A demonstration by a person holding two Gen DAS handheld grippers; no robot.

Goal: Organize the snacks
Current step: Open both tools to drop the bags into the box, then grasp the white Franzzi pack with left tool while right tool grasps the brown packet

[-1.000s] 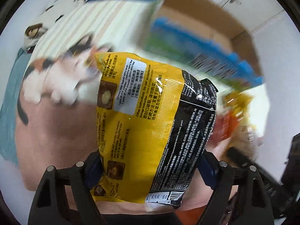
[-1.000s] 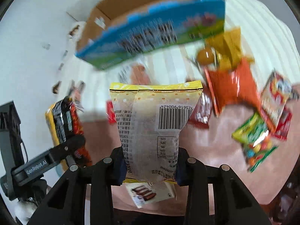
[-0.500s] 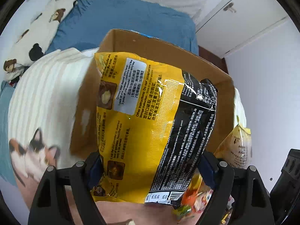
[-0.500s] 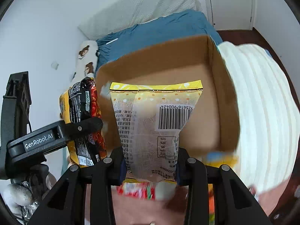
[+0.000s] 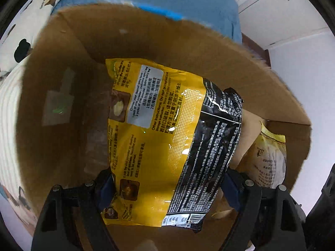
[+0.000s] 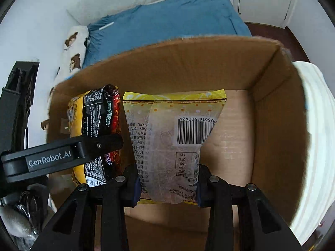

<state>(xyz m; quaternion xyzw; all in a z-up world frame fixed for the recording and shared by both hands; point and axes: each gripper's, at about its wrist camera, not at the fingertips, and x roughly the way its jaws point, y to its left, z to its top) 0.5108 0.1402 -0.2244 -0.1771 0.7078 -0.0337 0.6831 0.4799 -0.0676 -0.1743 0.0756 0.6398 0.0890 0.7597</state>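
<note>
Holding both packets over the open cardboard box (image 6: 272, 108), I have my left gripper (image 5: 167, 185) pinching the yellow-and-black noodle packet (image 5: 159, 138) across its lower end, and my right gripper (image 6: 167, 185) squeezed tight on the pale yellow snack bag (image 6: 171, 138) near its bottom seam. Both hang just above the box floor, side by side. They look light, crinkly and slippery, the contents probably brittle, so I judge a grip across the width, low down, is best, firm without crushing.
</note>
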